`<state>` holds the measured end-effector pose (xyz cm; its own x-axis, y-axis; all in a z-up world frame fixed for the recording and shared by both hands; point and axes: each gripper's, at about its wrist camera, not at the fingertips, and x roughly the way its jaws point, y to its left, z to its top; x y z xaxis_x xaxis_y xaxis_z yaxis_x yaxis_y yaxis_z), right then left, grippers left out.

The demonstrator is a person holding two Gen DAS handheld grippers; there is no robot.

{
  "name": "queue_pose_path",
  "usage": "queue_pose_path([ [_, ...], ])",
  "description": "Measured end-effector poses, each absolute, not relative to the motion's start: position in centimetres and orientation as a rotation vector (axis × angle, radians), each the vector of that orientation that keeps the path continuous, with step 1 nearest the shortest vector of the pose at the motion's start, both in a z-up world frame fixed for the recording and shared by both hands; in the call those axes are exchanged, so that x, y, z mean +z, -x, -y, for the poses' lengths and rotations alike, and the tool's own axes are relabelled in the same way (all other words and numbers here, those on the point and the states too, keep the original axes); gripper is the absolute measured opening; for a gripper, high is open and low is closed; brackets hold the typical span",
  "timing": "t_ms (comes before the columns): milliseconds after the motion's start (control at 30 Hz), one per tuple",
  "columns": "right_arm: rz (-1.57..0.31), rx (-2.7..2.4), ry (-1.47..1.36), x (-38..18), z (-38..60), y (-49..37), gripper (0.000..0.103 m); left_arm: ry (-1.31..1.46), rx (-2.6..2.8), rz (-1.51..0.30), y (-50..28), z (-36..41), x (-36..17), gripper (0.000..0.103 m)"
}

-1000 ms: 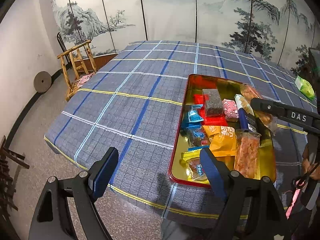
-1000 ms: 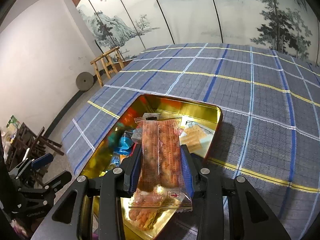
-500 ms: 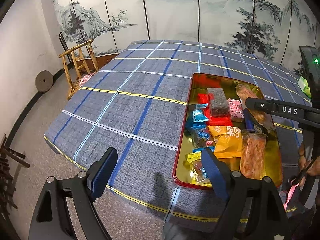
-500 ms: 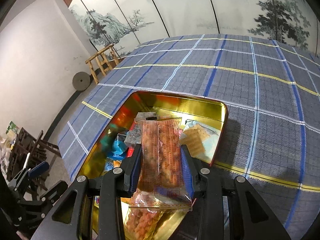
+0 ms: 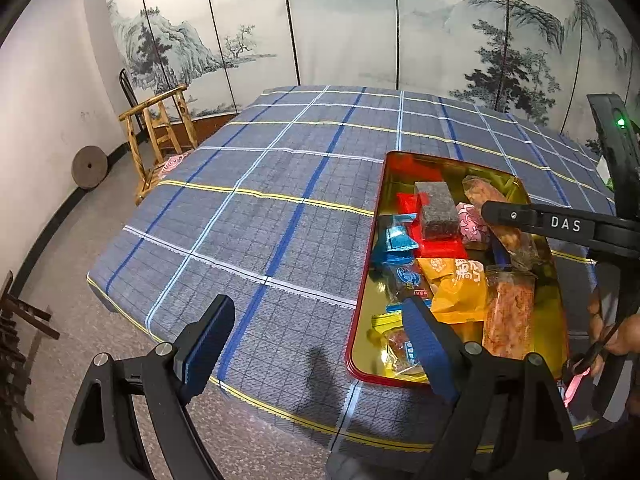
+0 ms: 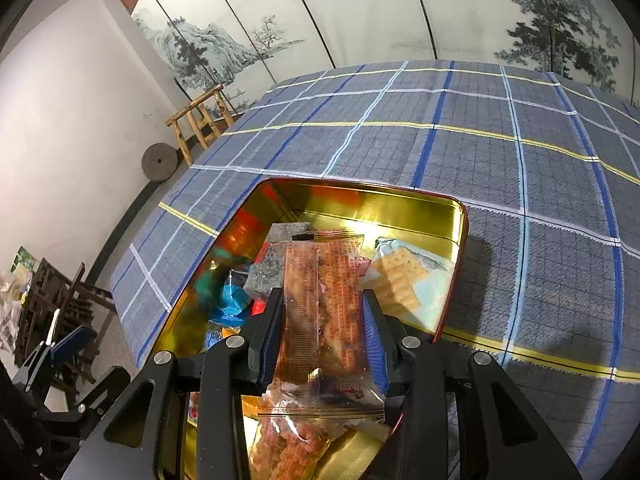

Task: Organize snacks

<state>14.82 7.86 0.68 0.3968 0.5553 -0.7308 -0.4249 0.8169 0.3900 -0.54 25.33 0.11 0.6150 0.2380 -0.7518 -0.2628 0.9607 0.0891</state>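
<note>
Covering the counter (image 5: 280, 208) is a grey-blue plaid cloth with blue, white and yellow lines; behind it stands a folding screen (image 5: 340, 28) painted with misty mountains and pines, and to the left a rough wooden chair (image 5: 160, 136) and a round stone disc (image 5: 89, 167) against a white wall. A red-rimmed gold tin tray (image 5: 362, 308) lies near the counter's near edge, its shiny inside mirroring the packets.

The right gripper (image 6: 324, 320) points steeply down over the tray's near end, its blue-padded fingers (image 6: 272, 332) pressed on the two long sides of a clear crinkly packet of orange-brown snacks (image 6: 324, 312), held above the other contents. The left gripper (image 5: 316, 344) hangs beside the tray's left near corner, its fingers (image 5: 208, 340) spread wide with nothing between them, one over the cloth, the other over the tray's edge.

Inside the tray lie a grey speckled block (image 5: 436, 210), red wrappers (image 5: 436, 246), blue foil sweets (image 5: 396, 240), an orange pouch (image 5: 460, 288), a pink patterned packet (image 5: 470, 224) and another clear pack of orange snacks (image 5: 508, 312). From the right wrist view a pale blue pack of square crackers (image 6: 404, 280) shows by the tray's right wall
</note>
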Motion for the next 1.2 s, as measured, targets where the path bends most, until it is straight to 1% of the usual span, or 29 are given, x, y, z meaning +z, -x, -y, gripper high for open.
queue_pose_path([
  [167, -0.962, 0.625, -0.131, 0.9, -8.3, -14.6, 0.040, 0.047, 0.293, -0.864, 0.5, -25.5, -0.1, 0.083],
  [267, -0.949, 0.625, -0.121, 1.2, -8.6, -14.4, 0.046, 0.055, 0.293, -0.867, 0.5, -25.6, -0.2, 0.083],
  [433, -0.872, 0.639, -0.084, 3.0, -8.9, -12.6, 0.049, 0.068, 0.294, -0.832, 1.2, -25.7, 0.4, 0.083],
  [533, -0.769, 0.659, -0.032, 5.1, -9.1, -10.0, 0.055, 0.072, 0.308, -0.770, 2.0, -25.5, 1.5, 0.084],
  [600, -0.670, 0.657, 0.017, 6.8, -9.1, -7.5, 0.063, 0.079, 0.309, -0.727, 2.8, -25.3, 2.6, 0.086],
  [667, -0.595, 0.649, 0.054, 8.0, -8.8, -5.5, 0.068, 0.079, 0.323, -0.666, 3.7, -25.1, 3.8, 0.087],
  [700, -0.560, 0.641, 0.071, 8.4, -8.6, -4.5, 0.072, 0.077, 0.329, -0.645, 4.0, -25.0, 4.3, 0.089],
  [733, -0.522, 0.631, 0.086, 9.1, -8.3, -3.3, 0.074, 0.071, 0.334, -0.618, 4.5, -24.7, 4.9, 0.093],
  [767, -0.499, 0.631, 0.091, 9.5, -8.0, -2.5, 0.076, 0.065, 0.338, -0.588, 5.0, -24.5, 5.8, 0.095],
  [867, -0.453, 0.626, 0.100, 10.7, -7.2, -0.5, 0.078, 0.041, 0.367, -0.483, 6.8, -23.6, 8.1, 0.098],
  [900, -0.441, 0.627, 0.100, 11.0, -6.9, 0.0, 0.078, 0.026, 0.375, -0.443, 7.5, -23.1, 8.9, 0.103],
  [1033, -0.382, 0.615, 0.084, 12.6, -5.3, 2.3, 0.079, -0.016, 0.369, -0.336, 9.5, -21.6, 12.1, 0.103],
  [1133, -0.337, 0.600, 0.073, 13.8, -4.3, 3.8, 0.082, -0.013, 0.306, -0.287, 10.8, -20.6, 14.2, 0.103],
  [1200, -0.296, 0.576, 0.060, 14.8, -3.4, 4.8, 0.087, 0.001, 0.281, -0.280, 11.1, -20.3, 15.0, 0.103],
])
